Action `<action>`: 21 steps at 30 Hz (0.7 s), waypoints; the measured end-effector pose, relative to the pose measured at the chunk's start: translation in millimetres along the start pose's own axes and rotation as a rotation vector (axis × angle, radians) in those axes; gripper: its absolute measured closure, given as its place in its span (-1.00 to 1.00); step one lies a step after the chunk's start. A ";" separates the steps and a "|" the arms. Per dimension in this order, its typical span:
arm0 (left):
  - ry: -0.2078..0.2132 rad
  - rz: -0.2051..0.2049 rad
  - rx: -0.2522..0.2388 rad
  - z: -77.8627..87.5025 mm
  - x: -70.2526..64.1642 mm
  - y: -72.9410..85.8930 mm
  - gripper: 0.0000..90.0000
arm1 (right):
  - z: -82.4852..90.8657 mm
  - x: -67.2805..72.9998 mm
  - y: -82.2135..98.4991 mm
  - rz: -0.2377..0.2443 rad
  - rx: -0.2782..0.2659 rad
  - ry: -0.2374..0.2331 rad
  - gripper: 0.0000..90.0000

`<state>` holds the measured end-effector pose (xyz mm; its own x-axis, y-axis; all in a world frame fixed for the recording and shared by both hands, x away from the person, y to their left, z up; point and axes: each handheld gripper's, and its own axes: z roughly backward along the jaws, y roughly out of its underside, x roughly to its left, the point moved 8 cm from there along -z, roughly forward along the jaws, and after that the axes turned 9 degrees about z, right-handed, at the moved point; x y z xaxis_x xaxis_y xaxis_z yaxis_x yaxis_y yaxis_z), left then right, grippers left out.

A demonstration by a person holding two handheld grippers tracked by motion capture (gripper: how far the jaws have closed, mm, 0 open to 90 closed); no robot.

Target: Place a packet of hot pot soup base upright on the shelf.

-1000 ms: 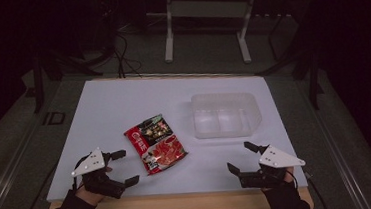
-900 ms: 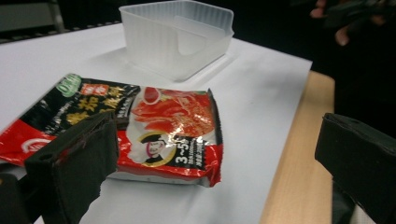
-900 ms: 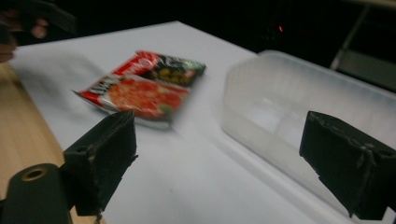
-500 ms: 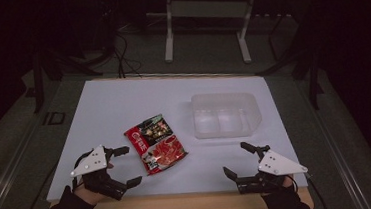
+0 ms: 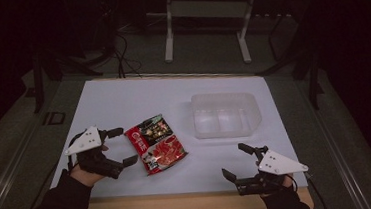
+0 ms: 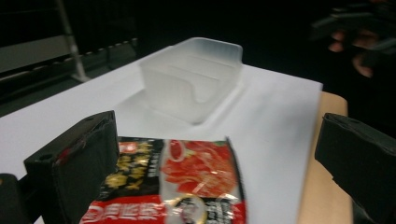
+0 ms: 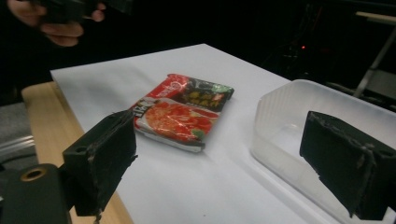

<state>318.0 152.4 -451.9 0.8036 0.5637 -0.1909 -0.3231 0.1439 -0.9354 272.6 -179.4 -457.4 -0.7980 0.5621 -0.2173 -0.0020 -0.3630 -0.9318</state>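
Dim all round, with blackness past the counter (image 5: 122,97) edges and only the white sheet catching soft light from above; faint, diffuse shadows beside the clear tub (image 5: 224,115); slight glare on the glossy red packet (image 5: 156,143); soft and grainy in the high view; motion blur across the left gripper view; near jaws out of focus in both gripper views.

High view overhead, gripper views low, close, sharing packet (image 5: 155,143)

noodle packet (image 5: 155,143), print too blurred to read
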 end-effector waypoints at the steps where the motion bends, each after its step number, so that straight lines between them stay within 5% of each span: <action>1: -0.010 0.003 0.001 -0.7 3.9 -1.3 -0.99 | 0.2 0.1 -0.2 -0.007 -0.006 -0.002 -0.76; 8: -0.070 0.029 0.013 -8.9 31.4 -4.3 -0.96 | 2.3 -1.1 -2.6 -0.035 -0.027 -0.027 -0.76; 14: -0.116 0.032 0.039 -15.6 51.8 -4.3 -0.96 | -0.1 0.1 -2.1 -0.003 -0.017 -0.003 -0.78; 21: -0.181 0.065 0.078 -26.7 75.4 2.9 -0.75 | -2.0 -0.3 -4.6 -0.031 -0.030 0.016 -0.78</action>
<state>391.0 173.6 -477.0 0.6791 0.7098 -0.1871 -0.4151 0.1611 -0.8954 274.0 -176.4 -453.7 -0.7883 0.5845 -0.1922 -0.0085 -0.3226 -0.9465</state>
